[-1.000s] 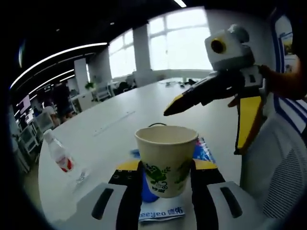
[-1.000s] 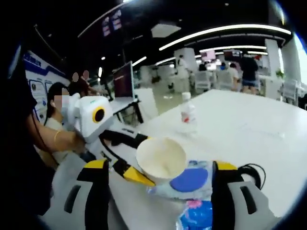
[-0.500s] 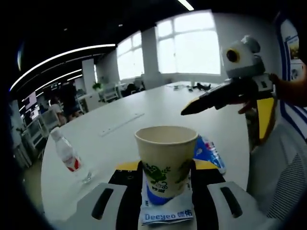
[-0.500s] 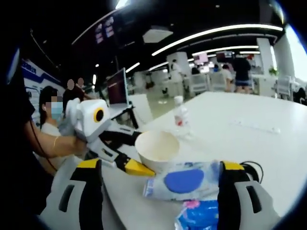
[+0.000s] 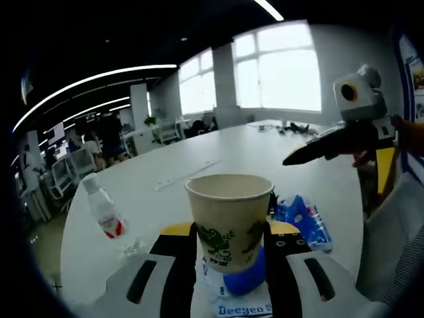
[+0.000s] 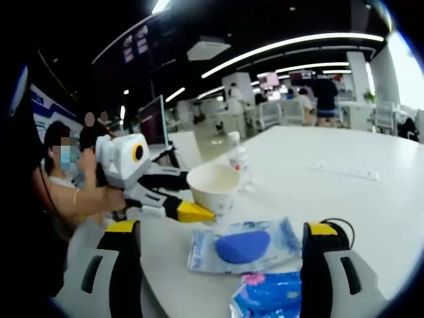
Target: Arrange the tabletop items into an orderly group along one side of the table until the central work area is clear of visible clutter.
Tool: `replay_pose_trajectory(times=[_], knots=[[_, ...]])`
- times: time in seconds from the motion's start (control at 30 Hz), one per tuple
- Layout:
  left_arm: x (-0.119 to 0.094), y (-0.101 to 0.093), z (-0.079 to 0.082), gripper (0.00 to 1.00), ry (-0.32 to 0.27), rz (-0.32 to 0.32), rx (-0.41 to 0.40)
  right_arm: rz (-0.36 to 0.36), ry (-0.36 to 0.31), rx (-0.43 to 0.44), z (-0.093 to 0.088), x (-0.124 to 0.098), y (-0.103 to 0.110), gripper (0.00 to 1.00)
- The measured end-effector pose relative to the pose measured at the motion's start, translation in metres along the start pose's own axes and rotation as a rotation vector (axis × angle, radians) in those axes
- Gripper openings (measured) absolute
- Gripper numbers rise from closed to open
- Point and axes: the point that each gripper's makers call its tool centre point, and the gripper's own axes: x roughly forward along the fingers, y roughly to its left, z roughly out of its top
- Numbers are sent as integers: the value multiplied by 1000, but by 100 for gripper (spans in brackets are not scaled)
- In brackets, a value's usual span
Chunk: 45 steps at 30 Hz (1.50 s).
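We see the left gripper (image 5: 230,246) clamped on the paper cup (image 5: 229,220), held upright above the wipes packet (image 6: 245,246). The right gripper (image 6: 222,255) is spread open, straddling that packet on the table (image 6: 344,192).

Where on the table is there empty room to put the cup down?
Bare white table stretches beyond the paper cup, between the water bottle and the right gripper. It's crowded close in: the blue-and-white wipes packet and blue packet lie beside the cup.
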Motion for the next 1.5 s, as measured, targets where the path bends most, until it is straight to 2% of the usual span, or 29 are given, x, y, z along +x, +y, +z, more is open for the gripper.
replay_pose_trajectory(times=[0.13, 0.23, 0.6, 0.83, 1.23, 1.4, 1.5], knots=[[4, 11, 4, 38, -32, 33, -15, 1, 5, -4, -2, 0, -3, 100], [8, 19, 12, 38, -92, 52, 31, -4, 19, -3, -5, 1, -7, 100], [23, 40, 13, 38, -144, 112, 23, 2, 54, 26, -20, 9, -16, 100], [34, 60, 7, 38, -149, 154, 16, 8, 75, 30, -26, 14, -21, 99], [57, 82, 3, 38, -154, 184, 29, 7, 110, 33, -36, 29, -35, 99], [67, 93, -4, 38, -158, 189, 27, 9, 109, 43, -39, 36, -39, 98], [75, 101, -11, 38, -152, 198, 22, 17, 82, 61, -37, 39, -40, 98]])
